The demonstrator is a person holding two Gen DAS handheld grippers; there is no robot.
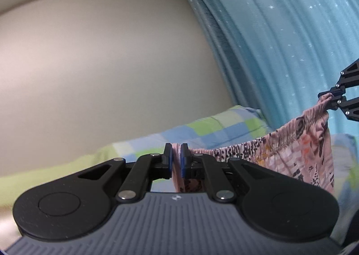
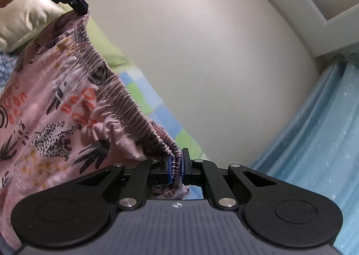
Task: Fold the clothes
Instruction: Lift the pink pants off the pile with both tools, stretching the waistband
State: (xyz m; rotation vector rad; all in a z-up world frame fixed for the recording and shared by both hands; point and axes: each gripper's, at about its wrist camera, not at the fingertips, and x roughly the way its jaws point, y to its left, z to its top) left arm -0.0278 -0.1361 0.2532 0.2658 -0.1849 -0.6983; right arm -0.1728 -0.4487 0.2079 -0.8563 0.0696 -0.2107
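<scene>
**Both grippers pinch the waistband of pink patterned shorts**

Left gripper (image 1: pixel 176 160) has its blue-padded fingers pressed onto one end of the elastic waistband, and the right gripper (image 2: pixel 176 166) clamps the other end in the same way, so the garment (image 2: pixel 56 107) hangs stretched in the air between them above a bed.

A small pale logo mark sits on the grey ribbed body of each tool. Faint lettering runs along the left gripper's arm in the right wrist view, too small to read.

The garment is pink cloth with a gathered, ruched waistband (image 2: pixel 125 98). Its print mixes black leaf shapes, spirals and dotted patches with orange and yellow marks. Below the band the fabric falls loose and wrinkled.

Behind lie a checked blue, green and white bedcover (image 1: pixel 208 129), a plain cream wall (image 1: pixel 101 64), and a turquoise curtain (image 1: pixel 280 30) speckled with small white stars.
</scene>
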